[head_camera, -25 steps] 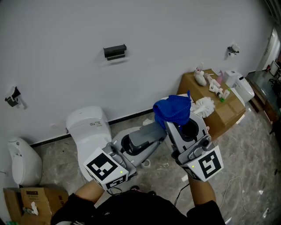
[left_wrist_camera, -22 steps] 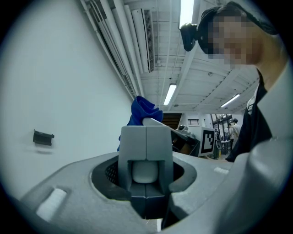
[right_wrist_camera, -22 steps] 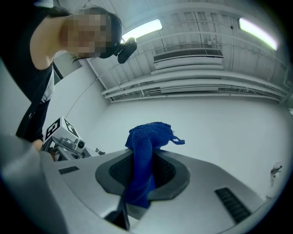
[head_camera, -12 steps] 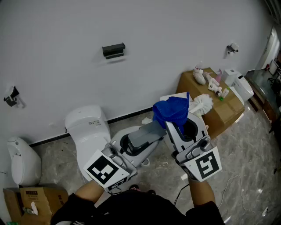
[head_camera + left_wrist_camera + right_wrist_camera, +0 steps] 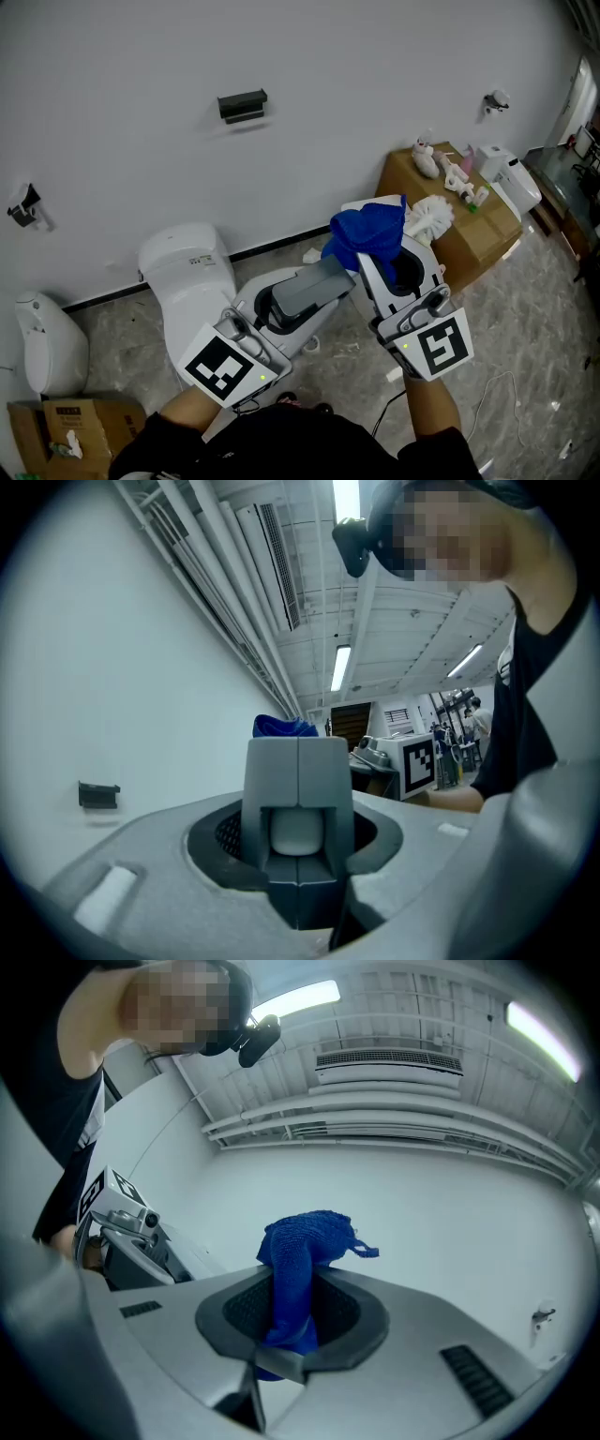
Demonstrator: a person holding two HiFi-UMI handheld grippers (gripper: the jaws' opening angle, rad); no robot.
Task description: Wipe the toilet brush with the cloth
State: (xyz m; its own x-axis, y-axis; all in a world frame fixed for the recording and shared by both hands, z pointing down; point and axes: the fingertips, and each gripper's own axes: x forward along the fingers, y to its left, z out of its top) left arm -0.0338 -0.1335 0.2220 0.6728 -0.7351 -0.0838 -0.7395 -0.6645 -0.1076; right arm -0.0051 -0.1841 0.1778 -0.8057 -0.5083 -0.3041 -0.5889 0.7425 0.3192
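The left gripper (image 5: 323, 278) reaches level toward the right of the head view. Its grey jaws are drawn in close on the handle of the toilet brush (image 5: 431, 217). In the left gripper view a pale rounded piece sits in the pocket between the two jaws, which meet along a seam above and below it. The brush's white bristle head is held up in the air, showing in front of the near corner of a cardboard box (image 5: 487, 246) that carries a few small bottles and oddments. The right gripper (image 5: 377, 261) is tipped slightly upward and pinches a bunched blue cloth (image 5: 368, 234). The fabric is squeezed in the throat of the jaws and billows out above their tips, with a small loop hanging off one side (clearest in the right gripper view). In the head view the cloth lies just beside the bristle head on its left and covers the brush's neck; whether the two touch cannot be made out. Below the left gripper stands a white toilet (image 5: 187, 272) on the marbled floor (image 5: 525, 328), and a black holder (image 5: 242, 105) is fixed to the wall (image 5: 112, 112).
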